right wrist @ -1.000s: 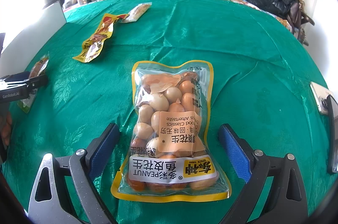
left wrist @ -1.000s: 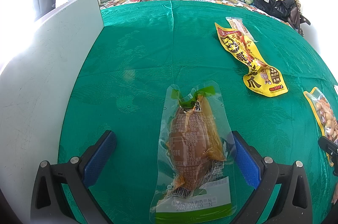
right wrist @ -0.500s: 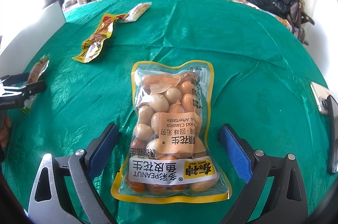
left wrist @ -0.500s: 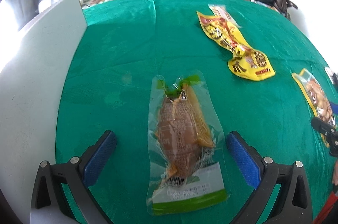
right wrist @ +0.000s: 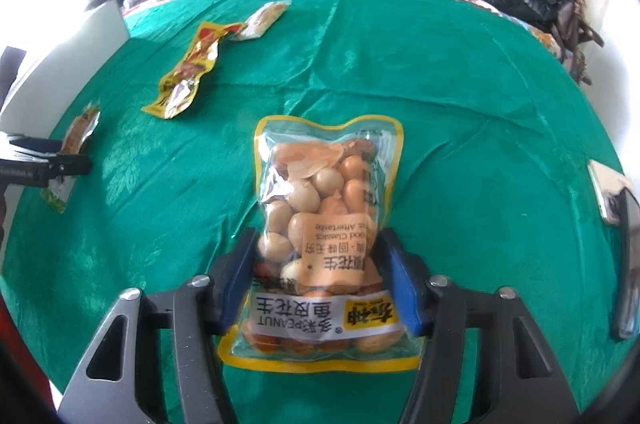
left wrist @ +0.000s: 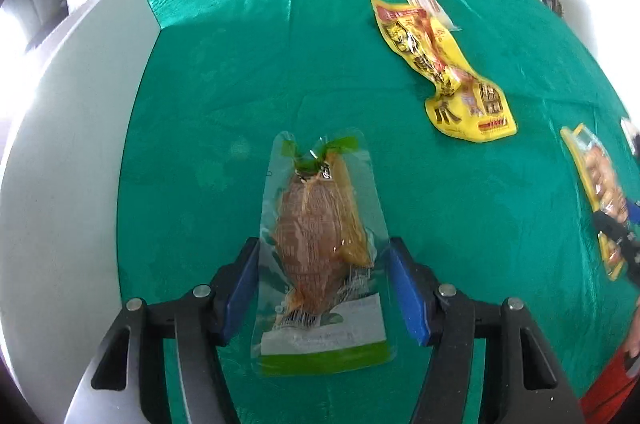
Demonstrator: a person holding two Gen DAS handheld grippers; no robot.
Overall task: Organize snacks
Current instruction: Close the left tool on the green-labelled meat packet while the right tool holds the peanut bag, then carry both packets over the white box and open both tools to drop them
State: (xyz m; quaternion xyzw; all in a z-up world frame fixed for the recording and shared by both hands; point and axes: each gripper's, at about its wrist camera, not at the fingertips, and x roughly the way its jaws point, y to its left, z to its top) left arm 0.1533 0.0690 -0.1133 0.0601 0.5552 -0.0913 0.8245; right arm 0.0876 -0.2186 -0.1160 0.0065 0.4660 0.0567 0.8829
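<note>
Pickup step: both grippers' jaws just closed. Left gripper (left wrist: 324, 288) clamps clear vacuum-packed brown meat pouch (left wrist: 320, 244); right gripper (right wrist: 318, 282) clamps yellow-edged clear peanut bag (right wrist: 326, 236), both on green-clothed counter (right wrist: 460, 103). Next: lift w/o slipping.

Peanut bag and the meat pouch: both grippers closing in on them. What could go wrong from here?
1. The right gripper has just been closing on the peanut bag at its lower half only; the fuller top could sag or swing when lifted.
2. The left gripper has just been closing on the vacuum-sealed pouch by its thin clear margins; slick film may buckle or slip out.
3. Both packs lie flat on the green cloth, so fingertips could snag and drag it.
</note>
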